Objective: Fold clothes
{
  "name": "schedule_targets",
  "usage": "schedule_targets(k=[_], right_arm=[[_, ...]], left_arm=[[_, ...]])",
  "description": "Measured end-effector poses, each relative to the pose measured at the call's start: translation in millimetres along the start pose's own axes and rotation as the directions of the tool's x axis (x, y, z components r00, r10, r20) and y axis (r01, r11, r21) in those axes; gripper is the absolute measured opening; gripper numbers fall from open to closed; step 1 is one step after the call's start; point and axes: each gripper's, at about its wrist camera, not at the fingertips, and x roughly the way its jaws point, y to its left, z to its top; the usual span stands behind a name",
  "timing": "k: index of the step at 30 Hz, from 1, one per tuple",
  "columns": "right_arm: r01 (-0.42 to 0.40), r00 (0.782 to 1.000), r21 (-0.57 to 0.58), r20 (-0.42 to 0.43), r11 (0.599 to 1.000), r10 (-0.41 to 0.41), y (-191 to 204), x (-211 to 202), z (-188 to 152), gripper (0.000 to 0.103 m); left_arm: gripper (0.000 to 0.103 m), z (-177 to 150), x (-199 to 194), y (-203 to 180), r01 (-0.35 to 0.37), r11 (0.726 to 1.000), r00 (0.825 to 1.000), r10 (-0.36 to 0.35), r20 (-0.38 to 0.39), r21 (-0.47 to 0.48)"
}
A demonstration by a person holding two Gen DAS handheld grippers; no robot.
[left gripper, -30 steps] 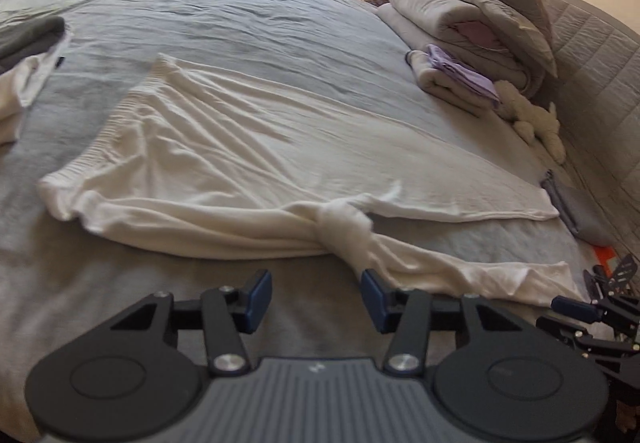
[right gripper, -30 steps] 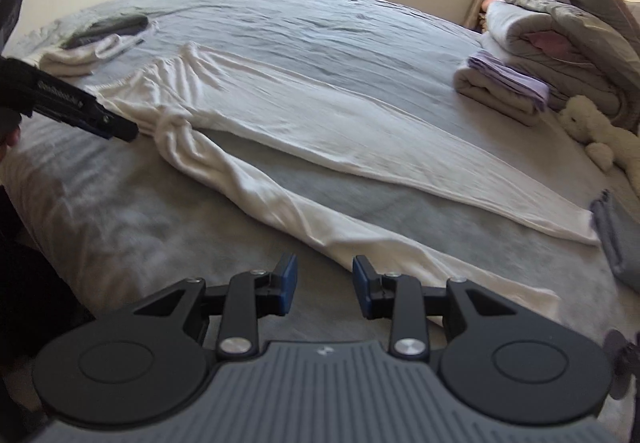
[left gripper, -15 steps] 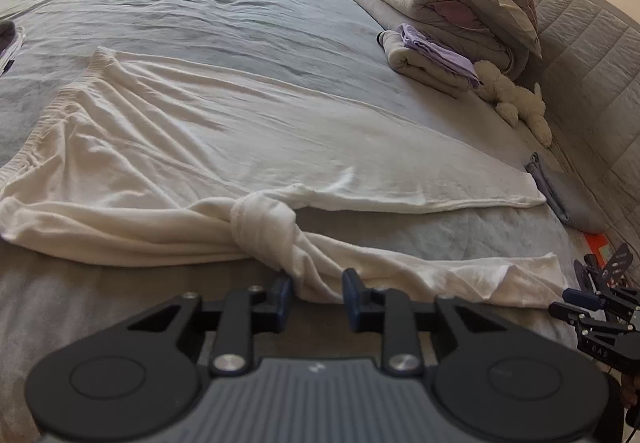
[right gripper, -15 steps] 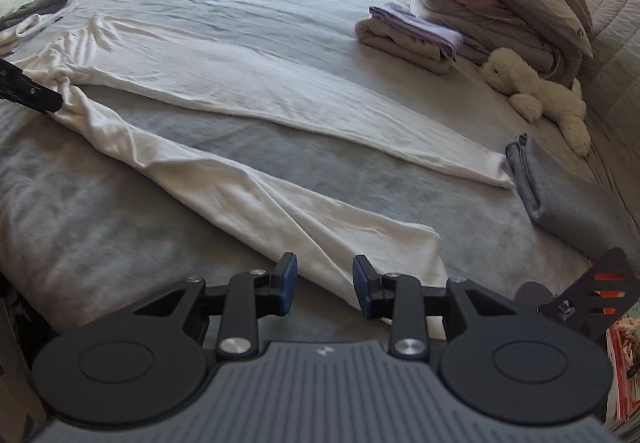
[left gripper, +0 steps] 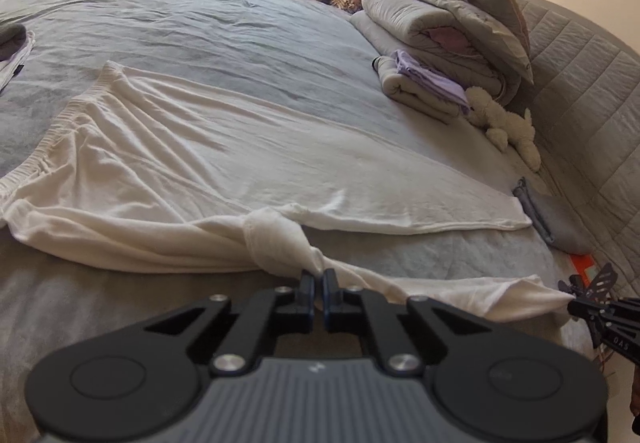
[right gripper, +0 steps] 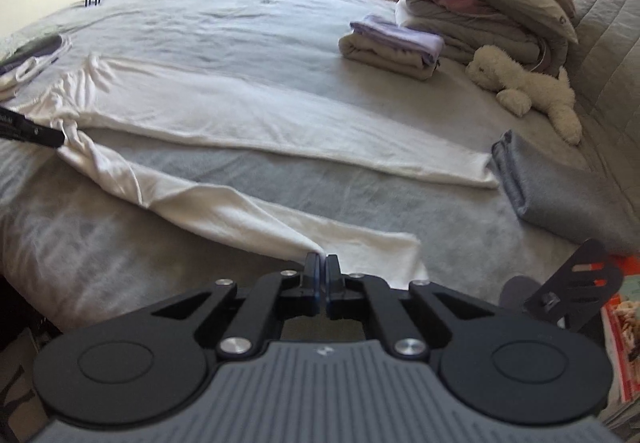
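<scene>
White trousers (left gripper: pixel 224 163) lie spread on the grey bed (left gripper: pixel 200 27), waistband at the left and both legs running right. The far leg lies flat. The near leg (left gripper: pixel 460 291) is twisted where it leaves the seat. My left gripper (left gripper: pixel 319 279) is shut on that leg just past the twist, with cloth pinched between the pads. In the right wrist view the trousers (right gripper: pixel 240 115) stretch away to the left, and my right gripper (right gripper: pixel 322 263) is shut on the near leg's front edge close to the cuff. Each gripper shows in the other's view: right gripper (left gripper: pixel 580 307), left gripper (right gripper: pixel 44 135).
At the back right stand a rolled duvet bundle (left gripper: pixel 440 31), a folded beige and lilac stack (left gripper: pixel 420 87) and a white plush toy (left gripper: pixel 504 123). A folded grey cloth (right gripper: pixel 560 187) lies by the far leg's cuff. More clothes (left gripper: pixel 12 47) sit at the far left. The quilted headboard (left gripper: pixel 580 83) bounds the right.
Both grippers have gone from open to shut on the near trouser leg. The right one travelled right along the leg toward its cuff; the left one closed in on the twist.
</scene>
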Motion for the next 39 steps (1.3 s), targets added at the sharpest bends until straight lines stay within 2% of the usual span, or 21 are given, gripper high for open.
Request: schedule_targets(k=[5, 8, 16, 22, 25, 27, 28, 29, 30, 31, 33, 36, 39], right_arm=[[0.022, 0.999, 0.005, 0.046, 1.0, -0.022, -2.1, -27.0, 17.0, 0.002], [0.023, 0.999, 0.004, 0.043, 1.0, -0.023, -4.6, -24.5, 27.4, 0.002], [0.05, 0.995, 0.011, -0.089, 0.999, -0.049, -15.4, 57.9, 41.7, 0.002], [0.067, 0.99, 0.067, -0.128, 0.995, -0.058, -25.7, 98.4, 47.5, 0.002], [0.059, 0.992, 0.076, -0.116, 0.995, -0.05, -21.2, 95.6, 48.8, 0.004], [0.051, 0.995, 0.083, -0.095, 0.995, -0.043, -17.4, 88.3, 50.1, 0.014], [0.039, 0.996, 0.079, -0.084, 0.996, -0.032, -14.5, 84.1, 50.5, 0.015], [0.024, 0.997, 0.071, -0.077, 0.997, -0.018, -10.4, 80.1, 50.5, 0.016], [0.011, 0.997, 0.06, -0.072, 0.998, -0.007, -5.9, 76.9, 50.4, 0.02], [0.0, 0.998, 0.048, -0.066, 0.999, 0.003, -0.9, 74.4, 50.1, 0.029], [-0.029, 0.998, 0.026, -0.055, 0.999, 0.03, 10.3, 69.0, 48.3, 0.037], [-0.092, 0.994, -0.006, -0.056, 0.996, 0.092, 28.9, 64.6, 44.3, 0.037], [-0.122, 0.991, -0.034, -0.067, 0.992, 0.119, 45.1, 65.0, 38.9, 0.037]], left_arm=[[0.003, 7.1, -9.8, 4.4, 0.052, 0.997, 0.998, -0.051, 0.022, -0.053], [0.003, 14.7, -1.5, 6.5, 0.068, 0.994, 0.998, -0.066, 0.018, -0.082], [0.003, 37.9, 42.4, 2.2, 0.034, 0.997, 0.999, -0.035, -0.023, -0.073], [0.005, 47.8, 63.8, 5.2, 0.01, 0.998, 1.0, -0.011, -0.028, -0.068], [0.015, 47.6, 67.0, 10.8, 0.019, 0.996, 0.999, -0.022, -0.039, -0.085], [0.03, 46.9, 66.2, 14.2, 0.028, 0.995, 0.999, -0.032, -0.039, -0.097], [0.038, 45.9, 61.6, 15.5, 0.035, 0.994, 0.999, -0.039, -0.029, -0.105], [0.041, 45.0, 57.0, 16.7, 0.042, 0.993, 0.999, -0.044, -0.019, -0.112], [0.042, 43.6, 52.1, 18.3, 0.042, 0.992, 0.999, -0.044, -0.012, -0.119], [0.044, 41.8, 47.1, 20.1, 0.037, 0.991, 0.999, -0.038, -0.006, -0.126], [0.049, 38.1, 36.9, 23.8, 0.027, 0.99, 1.0, -0.026, 0.004, -0.139], [0.049, 32.6, 24.3, 32.2, -0.002, 0.988, 1.0, 0.003, 0.005, -0.153], [0.049, 29.3, 14.6, 41.5, -0.022, 0.985, 1.0, 0.022, 0.001, -0.172]])
